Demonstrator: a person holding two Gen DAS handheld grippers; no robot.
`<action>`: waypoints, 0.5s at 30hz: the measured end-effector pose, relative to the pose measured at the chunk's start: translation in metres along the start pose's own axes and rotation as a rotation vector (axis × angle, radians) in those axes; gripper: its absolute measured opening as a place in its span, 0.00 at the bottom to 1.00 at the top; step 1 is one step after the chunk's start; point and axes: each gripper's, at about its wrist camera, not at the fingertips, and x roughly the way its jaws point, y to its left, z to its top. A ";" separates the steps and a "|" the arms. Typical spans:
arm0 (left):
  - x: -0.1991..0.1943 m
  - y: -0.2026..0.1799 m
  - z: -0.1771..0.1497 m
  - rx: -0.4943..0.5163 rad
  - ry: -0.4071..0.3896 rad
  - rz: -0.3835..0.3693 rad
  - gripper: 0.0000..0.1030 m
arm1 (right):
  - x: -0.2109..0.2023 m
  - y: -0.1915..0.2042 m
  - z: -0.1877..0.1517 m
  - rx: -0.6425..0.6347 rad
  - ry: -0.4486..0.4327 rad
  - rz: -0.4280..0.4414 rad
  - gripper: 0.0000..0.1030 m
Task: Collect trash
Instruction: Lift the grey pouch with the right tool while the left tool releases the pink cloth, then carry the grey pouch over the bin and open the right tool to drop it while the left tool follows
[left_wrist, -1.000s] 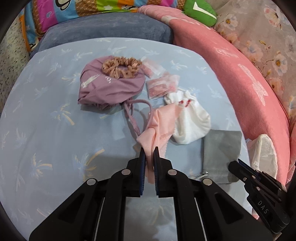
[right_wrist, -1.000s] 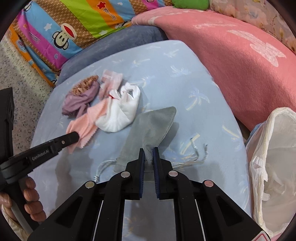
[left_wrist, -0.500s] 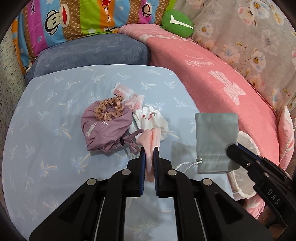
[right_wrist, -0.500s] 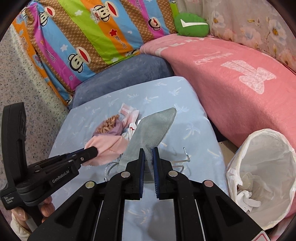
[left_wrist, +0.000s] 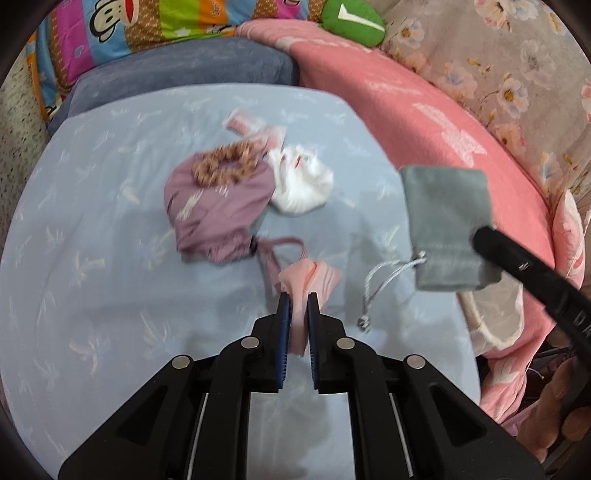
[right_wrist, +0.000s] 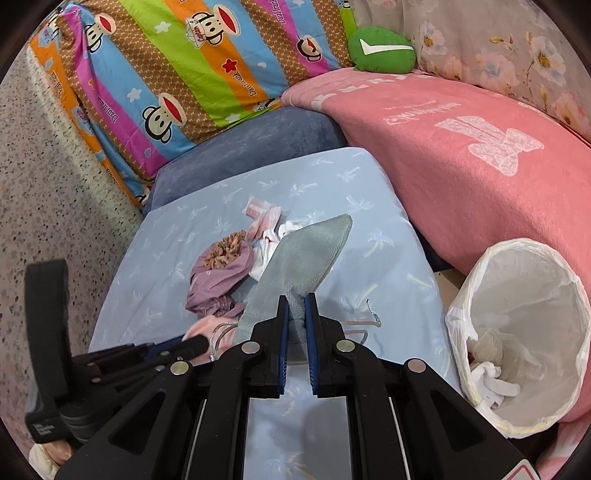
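Both cloths are coming up off the bed since a second ago: the grey drawstring pouch (left_wrist: 445, 229) was lying flat on the pale blue palm-print sheet (left_wrist: 92, 258), and now it is hanging in the air, while the pink cloth (left_wrist: 308, 284) is being drawn away from the pile.

The left gripper (left_wrist: 297, 299) is pinching that pink cloth, its jaws having just eased apart a touch with the fabric between them and its blue pads pressing it. The cloth is bunching upward past the fingertips, its long axis running along the fingers.

The right gripper (right_wrist: 295, 301) is clamping the grey pouch near its drawstring end. From the right wrist view the pouch is pointing up and away, its closed end aimed toward the pink blanket (right_wrist: 461, 155), and its silver cord (left_wrist: 384, 280) is dangling below.

On the sheet, the mauve drawstring bag (left_wrist: 218, 214) is carrying the tan scrunchie (left_wrist: 225, 166), with the white crumpled wad (left_wrist: 303, 184) just beside it.

The white-lined bin (right_wrist: 524, 332) is standing to the right of the bed, tissues inside. The striped monkey quilt (right_wrist: 166, 74) is showing "Paul Frank" and "Captain"; the gripper bodies' lettering is blurring out.
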 end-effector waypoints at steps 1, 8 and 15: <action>0.004 0.003 -0.005 -0.004 0.015 0.007 0.13 | 0.001 0.000 -0.003 0.001 0.004 0.000 0.09; 0.018 0.014 -0.029 -0.017 0.085 0.033 0.19 | 0.004 -0.002 -0.016 0.009 0.022 0.001 0.09; 0.030 0.018 -0.038 -0.043 0.124 0.036 0.25 | 0.005 -0.004 -0.019 0.010 0.031 -0.002 0.09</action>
